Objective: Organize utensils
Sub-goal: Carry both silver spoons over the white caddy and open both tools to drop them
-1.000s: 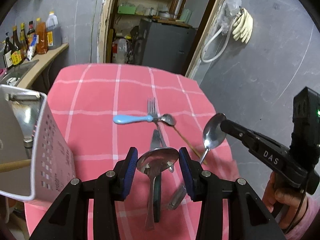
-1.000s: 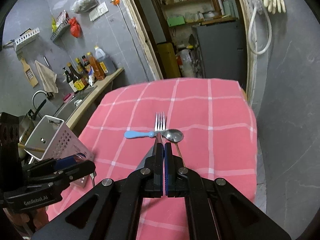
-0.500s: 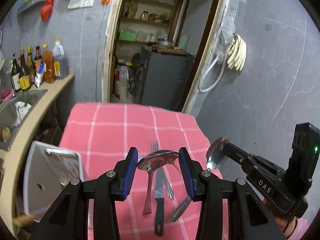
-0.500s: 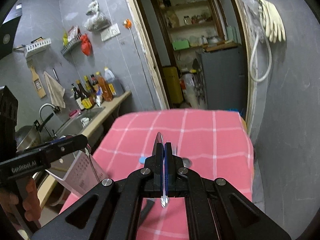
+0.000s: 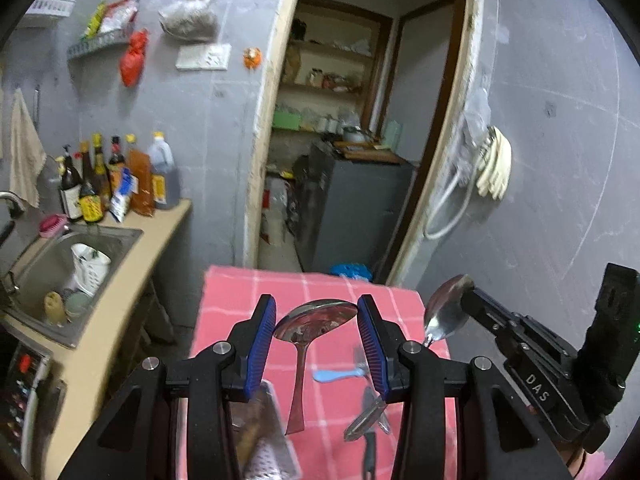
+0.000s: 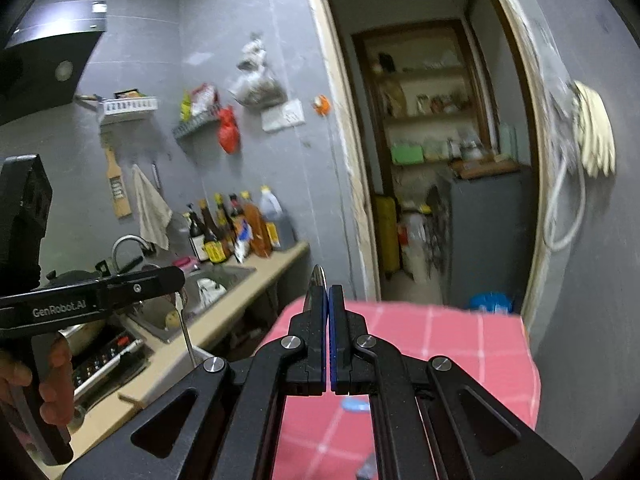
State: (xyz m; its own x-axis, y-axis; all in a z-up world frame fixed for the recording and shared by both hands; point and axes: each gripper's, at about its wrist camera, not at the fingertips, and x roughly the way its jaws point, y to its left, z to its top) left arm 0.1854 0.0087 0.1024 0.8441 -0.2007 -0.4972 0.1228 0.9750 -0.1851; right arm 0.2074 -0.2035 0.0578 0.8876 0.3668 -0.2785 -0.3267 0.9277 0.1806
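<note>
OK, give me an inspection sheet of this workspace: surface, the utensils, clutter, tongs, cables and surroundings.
Surface: table under a pink checked cloth.
Job's things: big spoon and second spoon held in the air; blue-handled utensil and a few blurred metal pieces lie on the cloth; white perforated holder at the near left.
Clutter: bottles on the counter; items in the sink.
Grippers: left tongs clamp the big spoon's bowl; right tongs shut on the second spoon.
Cables: white hose looped on the wall.
Surroundings: open doorway to a shelved storeroom; gloves hang on the wall.
</note>
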